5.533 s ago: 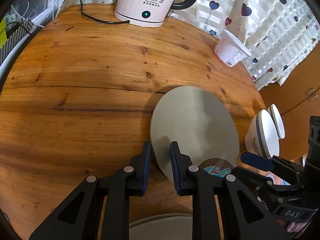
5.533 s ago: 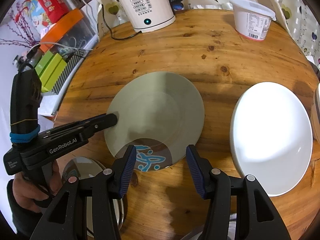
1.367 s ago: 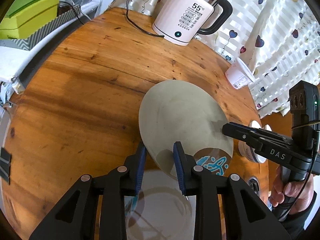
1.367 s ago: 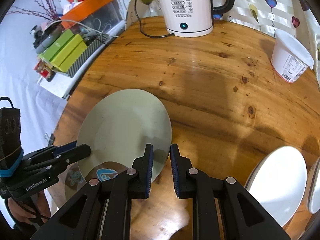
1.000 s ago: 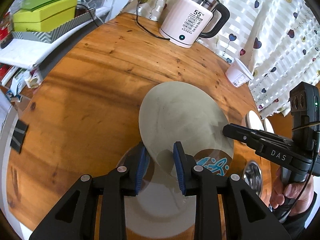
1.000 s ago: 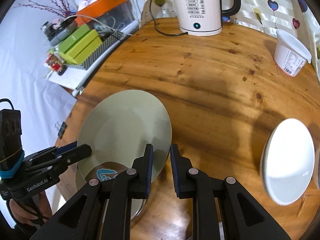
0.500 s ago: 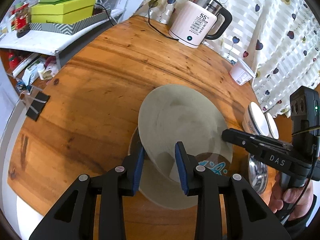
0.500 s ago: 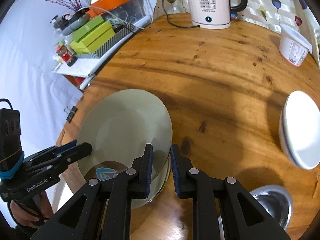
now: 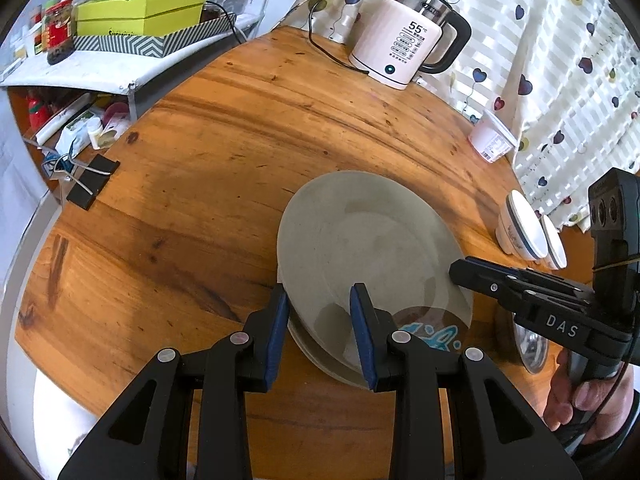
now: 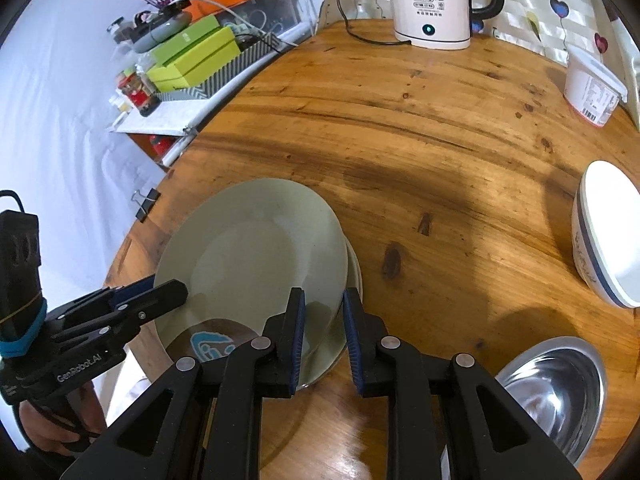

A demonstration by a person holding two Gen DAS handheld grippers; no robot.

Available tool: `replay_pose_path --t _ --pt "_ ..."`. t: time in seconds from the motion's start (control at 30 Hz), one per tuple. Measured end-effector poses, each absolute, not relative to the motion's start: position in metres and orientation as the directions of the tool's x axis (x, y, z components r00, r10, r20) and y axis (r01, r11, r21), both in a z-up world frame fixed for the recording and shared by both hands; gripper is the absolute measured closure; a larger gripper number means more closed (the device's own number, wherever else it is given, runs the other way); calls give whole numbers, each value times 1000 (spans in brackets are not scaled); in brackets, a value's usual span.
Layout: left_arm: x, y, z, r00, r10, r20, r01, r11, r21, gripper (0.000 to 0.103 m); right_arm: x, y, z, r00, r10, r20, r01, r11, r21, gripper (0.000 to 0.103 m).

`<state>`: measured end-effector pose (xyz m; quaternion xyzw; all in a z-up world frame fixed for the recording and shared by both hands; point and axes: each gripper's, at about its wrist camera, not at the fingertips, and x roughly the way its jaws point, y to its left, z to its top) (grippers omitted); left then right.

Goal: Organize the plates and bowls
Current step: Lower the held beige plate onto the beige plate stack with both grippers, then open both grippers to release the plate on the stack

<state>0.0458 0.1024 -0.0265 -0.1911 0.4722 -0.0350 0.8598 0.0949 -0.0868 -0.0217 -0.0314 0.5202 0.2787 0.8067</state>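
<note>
Left wrist view: the left tool (image 9: 320,322) has black angular arms and ribbed blue pads; its jaws straddle the near rim of a round, matte grey-green plate (image 9: 360,240) with clear space beside each pad, so the grip is loose at most. The plate bears a brown and blue motif at its near right edge and lies on a second plate (image 9: 320,354) of the same pale glaze, whose rim peeks out below. Both sit at the near right of a round worktop (image 9: 200,184) of glossy, knotted orange-brown wood. At the right the right tool (image 9: 464,272), black and marked DAS, reaches to the plate's right rim. Beyond it stand two white bowls (image 9: 520,226) with a dark band, tipped on edge. A white electric kettle (image 9: 404,52) with a black handle stands at the far edge.

Right wrist view: the right tool (image 10: 324,332) straddles the plate's (image 10: 256,256) right rim, jaws narrowly parted; whether the pads press on it cannot be told. The left tool (image 10: 176,290) reaches to the left rim. A shiny steel bowl (image 10: 556,388) lies near right, a white bowl (image 10: 604,236) farther right, and a white plastic tub (image 10: 592,92) far right.
</note>
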Motion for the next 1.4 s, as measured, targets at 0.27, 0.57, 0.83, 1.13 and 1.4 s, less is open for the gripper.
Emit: replay_pose_path --t 0.27,0.57,0.83,1.13,1.4 --pt "41 98 -28 562 -209 -800 -115 938 -326 72 91 -88 -27 304 415 -857 -488 841 234 83" --pt "40 87 -29 570 -173 -803 -91 958 -271 62 88 -89 -29 308 413 -857 -489 841 230 83" --pt "40 84 -35 557 -176 -811 -80 961 -264 57 86 -89 -30 313 417 -854 -494 839 228 83" --pt "39 93 -29 597 -164 -785 -101 956 -277 57 87 -101 -26 324 442 -837 -461 846 268 73" --pt "42 81 -31 582 -150 -799 -81 967 -241 56 86 -100 -32 298 446 -844 -464 840 280 69"
